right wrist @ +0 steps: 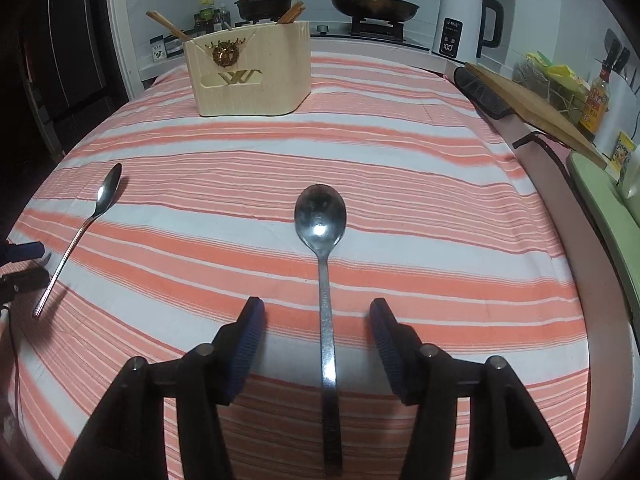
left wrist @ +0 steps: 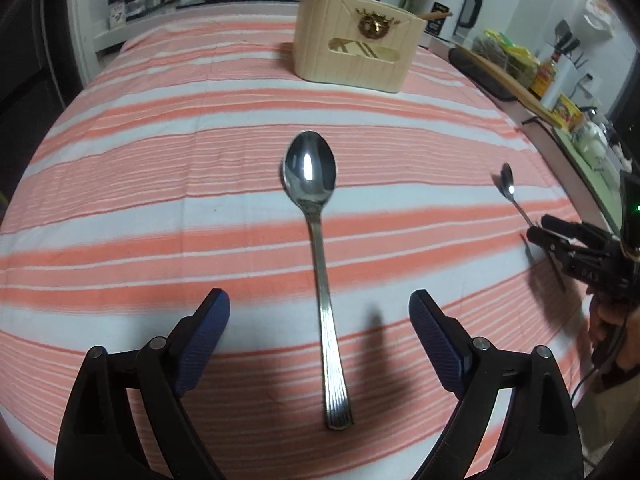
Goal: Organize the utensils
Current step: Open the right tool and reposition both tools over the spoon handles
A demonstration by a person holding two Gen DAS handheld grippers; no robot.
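Observation:
Two steel spoons lie on the striped cloth. The ribbed-handled spoon (left wrist: 320, 240) lies between the fingers of my open left gripper (left wrist: 320, 304), bowl pointing away; it shows small at the left of the right wrist view (right wrist: 86, 224). The plain spoon (right wrist: 324, 280) lies between the fingers of my open right gripper (right wrist: 316, 312); it shows at the right of the left wrist view (left wrist: 514, 196), where the right gripper (left wrist: 538, 230) straddles its handle. Neither spoon is gripped. A beige utensil holder (left wrist: 356, 48) (right wrist: 250, 74) with chopsticks stands at the table's far side.
An orange-and-white striped cloth (right wrist: 420, 208) covers the table. Behind are a stove with pans (right wrist: 372, 4) and a white kettle (right wrist: 464, 20). A wooden board (right wrist: 532, 108), a sauce bottle (right wrist: 598, 100) and packets sit on the right counter.

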